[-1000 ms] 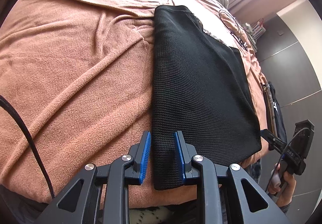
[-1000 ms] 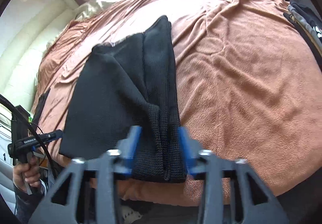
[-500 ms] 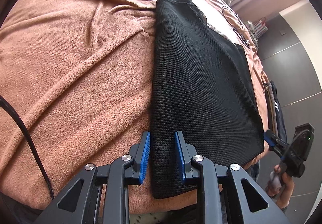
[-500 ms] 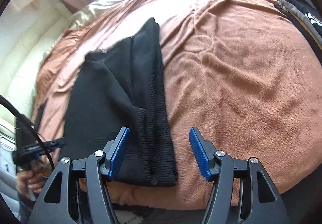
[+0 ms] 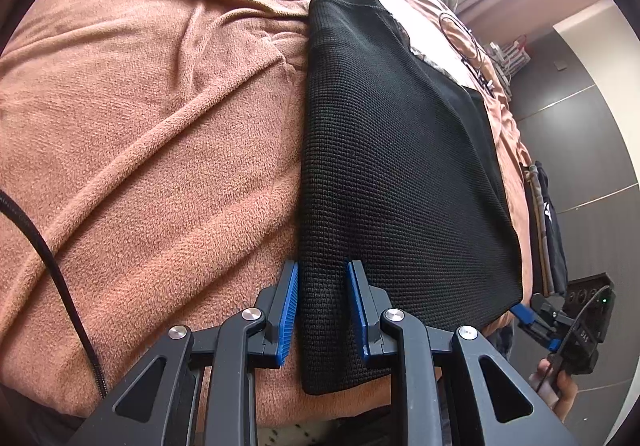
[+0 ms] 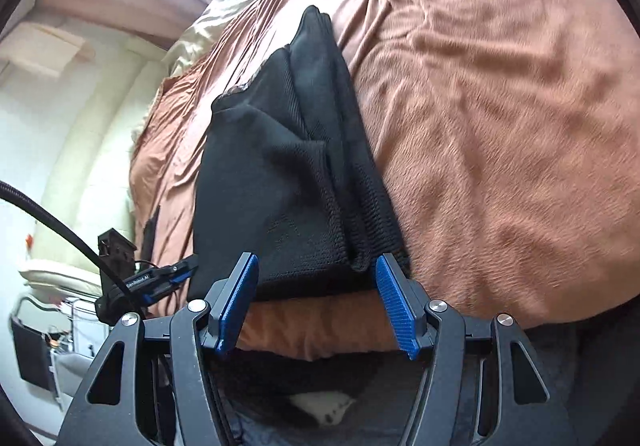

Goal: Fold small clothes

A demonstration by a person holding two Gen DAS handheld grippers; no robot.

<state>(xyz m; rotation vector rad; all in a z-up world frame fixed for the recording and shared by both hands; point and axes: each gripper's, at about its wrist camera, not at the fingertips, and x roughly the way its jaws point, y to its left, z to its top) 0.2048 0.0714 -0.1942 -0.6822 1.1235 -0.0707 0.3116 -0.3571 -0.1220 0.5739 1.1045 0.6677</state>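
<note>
left claw [image 5: 322, 310] clamps the black garment [image 5: 392, 165]; right claw [image 6: 316, 300] gapes apart, showing its folds.

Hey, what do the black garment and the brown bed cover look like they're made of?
Black garment: looks like a matte waffle knit, with a fine grid texture across its surface. Brown bed cover: looks like soft fleece or terry, fuzzy nap with rounded wrinkles; the exact fibre cannot be told.
</note>
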